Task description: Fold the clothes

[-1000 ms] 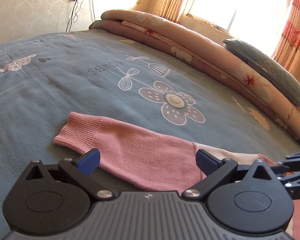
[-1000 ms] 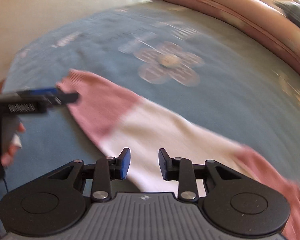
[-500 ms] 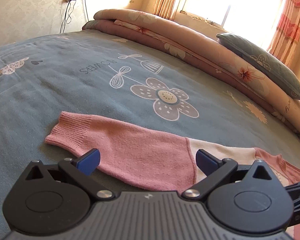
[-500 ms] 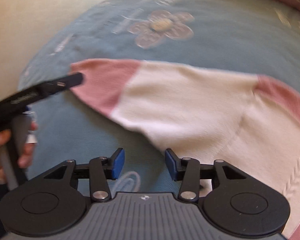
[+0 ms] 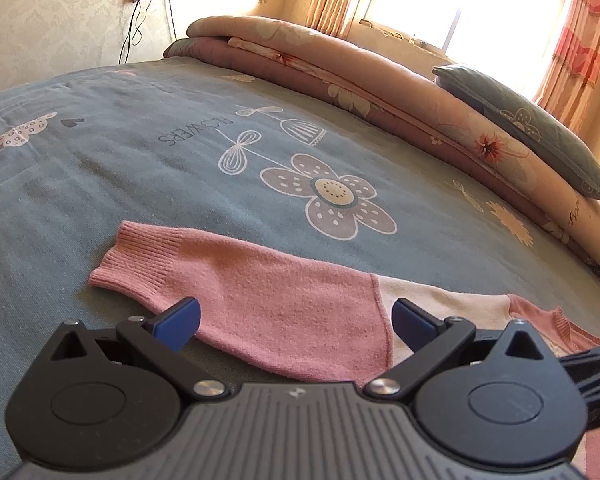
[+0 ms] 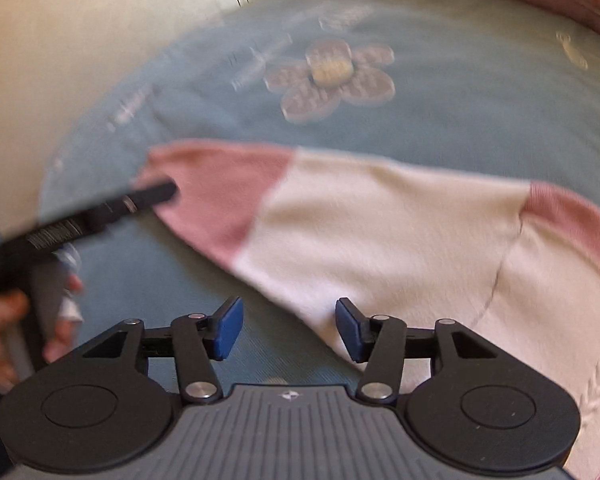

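A pink and cream knit sweater (image 6: pixel 400 232) lies flat on the bed, its pink sleeve (image 5: pixel 260 292) stretched out to the left with the ribbed cuff (image 5: pixel 140 260) at its end. My left gripper (image 5: pixel 296 320) hovers wide open just over the sleeve, nothing pinched between its blue pads. In the right wrist view my right gripper (image 6: pixel 288 326) hangs above the sleeve's lower edge near the armpit; its jaws are opening, and the cream edge lies by the right pad, not gripped. The left gripper (image 6: pixel 100 212) and the hand holding it (image 6: pixel 4 336) show at the left of that view.
The blue-grey bedsheet (image 5: pixel 180 152) with a flower print (image 5: pixel 332 196) spreads beyond the sweater. A folded floral quilt (image 5: pixel 360 76) and a grey pillow (image 5: pixel 532 124) lie along the far edge below a bright window. A cable (image 5: pixel 132 32) hangs on the wall.
The right gripper's jaws have spread wider, and its view has rolled and swung toward the sweater's body and dipped lower. The left gripper's view has shifted only slightly.
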